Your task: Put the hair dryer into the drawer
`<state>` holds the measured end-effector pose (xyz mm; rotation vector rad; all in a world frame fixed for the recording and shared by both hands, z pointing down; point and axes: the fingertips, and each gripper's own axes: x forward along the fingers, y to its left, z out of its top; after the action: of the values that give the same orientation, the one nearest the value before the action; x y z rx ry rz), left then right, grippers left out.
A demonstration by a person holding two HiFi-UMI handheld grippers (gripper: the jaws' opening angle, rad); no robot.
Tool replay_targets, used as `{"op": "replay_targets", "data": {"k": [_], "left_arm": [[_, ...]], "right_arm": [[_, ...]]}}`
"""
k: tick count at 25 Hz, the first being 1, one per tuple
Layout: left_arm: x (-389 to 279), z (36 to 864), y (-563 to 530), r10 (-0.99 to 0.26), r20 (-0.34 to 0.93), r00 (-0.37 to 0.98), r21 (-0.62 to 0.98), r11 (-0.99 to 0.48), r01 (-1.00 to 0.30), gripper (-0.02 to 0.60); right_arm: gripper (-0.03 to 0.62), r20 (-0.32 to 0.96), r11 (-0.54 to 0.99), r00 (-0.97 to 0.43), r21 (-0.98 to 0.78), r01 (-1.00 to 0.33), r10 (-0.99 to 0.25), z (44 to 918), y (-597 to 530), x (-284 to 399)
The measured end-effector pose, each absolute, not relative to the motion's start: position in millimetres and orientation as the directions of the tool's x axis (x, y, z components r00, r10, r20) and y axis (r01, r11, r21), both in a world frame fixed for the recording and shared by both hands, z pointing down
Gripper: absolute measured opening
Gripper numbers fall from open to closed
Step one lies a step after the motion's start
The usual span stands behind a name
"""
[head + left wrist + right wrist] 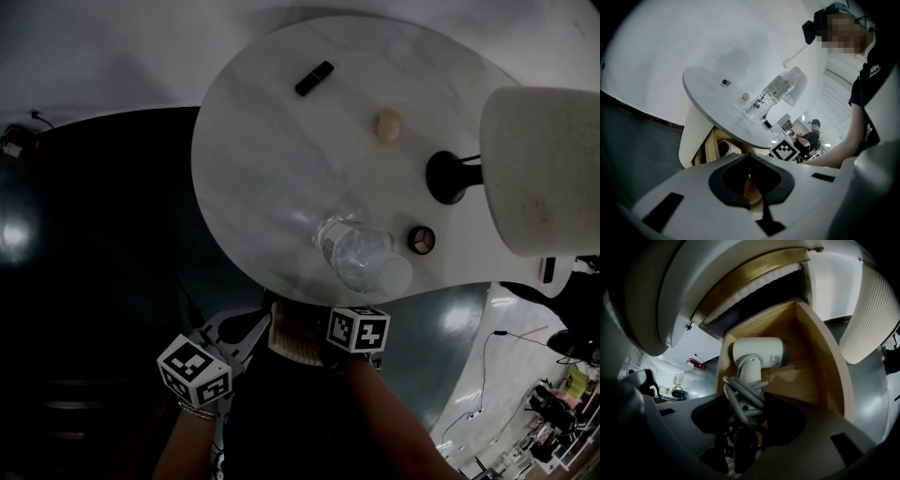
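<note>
White hair dryer [757, 355] with coiled grey cord is down inside the open light-wood drawer [820, 366]; right gripper [745, 416] jaws clamp its handle and cord; left gripper [751, 180] jaws closed near the drawer; placing looks nearly done, release remaining.

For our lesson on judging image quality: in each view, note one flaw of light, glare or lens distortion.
Head view: glare patches shine on the dark floor, and the lower frame is dim. Left gripper view: the wide lens bows the table and darkens the corners. Right gripper view: the hair dryer is well lit, but its cord nearer the lens falls in shadow.
</note>
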<state>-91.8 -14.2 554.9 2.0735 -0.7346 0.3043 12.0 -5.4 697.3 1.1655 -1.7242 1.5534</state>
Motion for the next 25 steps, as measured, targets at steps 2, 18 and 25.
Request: {"op": "replay_targets", "data": {"k": [2, 18, 25], "left_arm": [[-93, 556, -15, -0.390, 0.471, 0.792, 0.672, -0.423, -0.608, 0.008], [-95, 557, -9, -0.378, 0.468, 0.799, 0.682, -0.420, -0.599, 0.008], [-95, 553, -9, -0.372, 0.471, 0.800, 0.670, -0.439, -0.599, 0.008]], "right_arm": [[0.221, 0.838, -0.035, -0.482, -0.507, -0.861, -0.255, 698, -7, 11], [0.222, 0.861, 0.067, -0.441, -0.439, -0.896, -0.255, 716, -8, 3], [0.222, 0.901, 0.111, -0.377, -0.361, -0.926, -0.215, 726, -4, -1]]}}
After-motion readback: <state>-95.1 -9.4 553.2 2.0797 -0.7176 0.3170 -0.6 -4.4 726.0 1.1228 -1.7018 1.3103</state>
